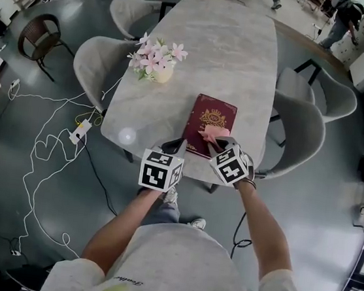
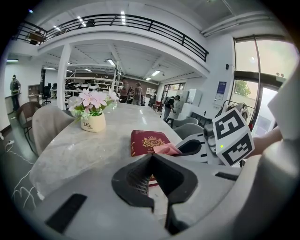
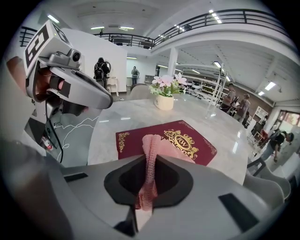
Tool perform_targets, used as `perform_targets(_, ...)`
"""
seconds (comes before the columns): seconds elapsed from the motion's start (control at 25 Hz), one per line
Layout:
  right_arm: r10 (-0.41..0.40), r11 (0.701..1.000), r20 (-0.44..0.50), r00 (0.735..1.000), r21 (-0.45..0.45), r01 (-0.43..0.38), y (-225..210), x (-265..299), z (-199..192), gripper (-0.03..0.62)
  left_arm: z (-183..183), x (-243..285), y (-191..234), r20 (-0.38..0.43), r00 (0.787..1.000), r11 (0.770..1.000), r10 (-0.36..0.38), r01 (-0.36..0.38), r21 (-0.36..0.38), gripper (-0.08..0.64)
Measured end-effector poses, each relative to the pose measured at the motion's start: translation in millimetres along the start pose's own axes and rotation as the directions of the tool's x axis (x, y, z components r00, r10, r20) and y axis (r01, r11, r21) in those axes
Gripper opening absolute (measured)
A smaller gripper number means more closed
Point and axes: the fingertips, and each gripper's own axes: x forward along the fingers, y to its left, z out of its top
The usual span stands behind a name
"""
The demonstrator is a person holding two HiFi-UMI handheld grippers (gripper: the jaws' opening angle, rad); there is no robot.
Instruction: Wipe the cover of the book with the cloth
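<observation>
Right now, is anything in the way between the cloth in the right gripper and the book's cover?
Nothing visible. The right gripper pinches the pink cloth, whose free end already lies on the book cover; the flower pot stands well beyond.

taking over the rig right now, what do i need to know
Left gripper: jaws together, nothing in them, tips at the near edge of the book; contact can't be told.
Right gripper: shut on the pink cloth, whose free end lies on the cover.
Book: closed, cover up, flat on the table near its near edge.
Done: cloth gripped and set on the cover. How much is wiped can't be told.
Left: sweep the cloth across the whole cover.
</observation>
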Motion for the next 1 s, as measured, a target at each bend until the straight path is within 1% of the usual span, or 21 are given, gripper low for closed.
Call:
perform_targets(0.64,0.079,0.997,0.018,0.997,-0.02,-0.079,33,-14,-12,0.018,-16,-16,-20,0.007,0.999,0.999,0.041,-0.04,-0.011,0.008)
perform_targets(1.0,0.127,0.99,0.025,0.992,-0.058,-0.126,49,-28,-17,0.018,-18,-18,-35,0.014,0.999,0.999,0.044,-0.044,-0.008,0.008)
